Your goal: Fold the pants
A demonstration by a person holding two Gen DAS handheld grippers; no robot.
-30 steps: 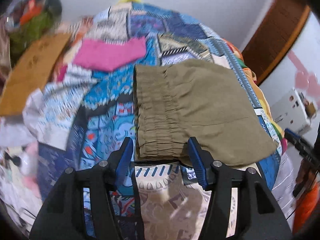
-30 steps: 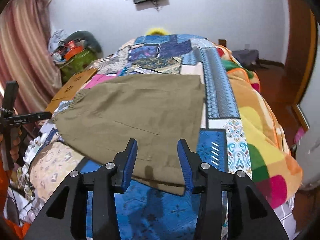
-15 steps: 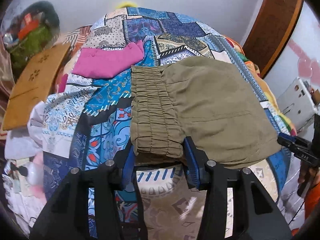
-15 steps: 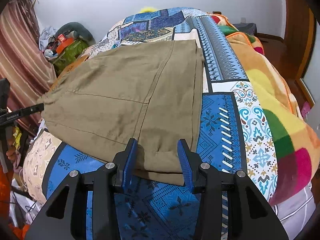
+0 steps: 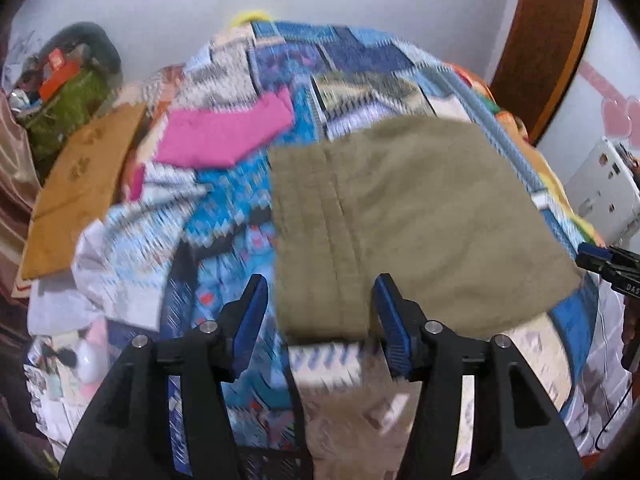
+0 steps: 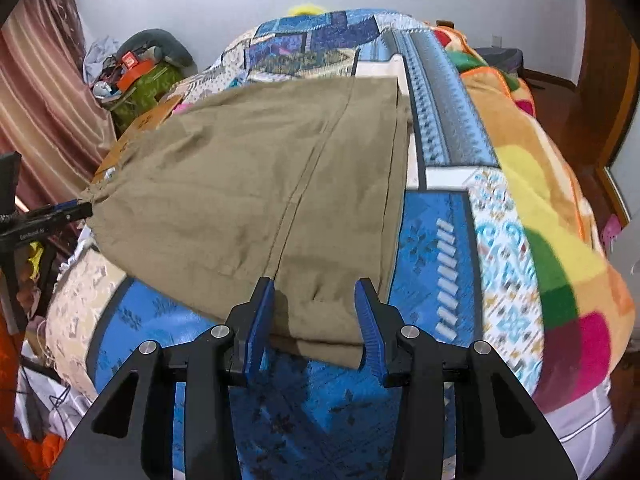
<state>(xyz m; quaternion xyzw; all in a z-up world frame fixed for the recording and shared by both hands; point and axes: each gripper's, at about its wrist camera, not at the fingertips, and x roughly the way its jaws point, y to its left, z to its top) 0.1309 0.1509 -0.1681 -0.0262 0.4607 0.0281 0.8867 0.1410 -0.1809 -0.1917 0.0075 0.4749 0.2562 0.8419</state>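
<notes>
Olive pants (image 5: 400, 220) lie folded flat on the patchwork bedspread (image 5: 224, 216). In the left wrist view their gathered waistband end sits between the blue pads of my left gripper (image 5: 320, 292). Its jaws are opening and the left pad stands clear of the cloth. In the right wrist view the pants (image 6: 240, 200) stretch away to the left. Their near hem corner lies between the pads of my right gripper (image 6: 314, 292), which straddle it without pinching. Each gripper shows at the edge of the other's view: the right gripper (image 5: 608, 268) and the left gripper (image 6: 44, 216).
A pink garment (image 5: 224, 136) lies on the bed beyond the waistband, with a brown cardboard sheet (image 5: 80, 184) to its left. An orange and yellow blanket (image 6: 540, 184) covers the bed's right side. Clutter and a green bag (image 6: 144, 84) stand by the striped curtain (image 6: 44, 92).
The left gripper's jaws closed in around the waistband, then widened again, and its view has tilted and blurred. The right gripper sank onto the pants' near hem, which now lies between its pads.
</notes>
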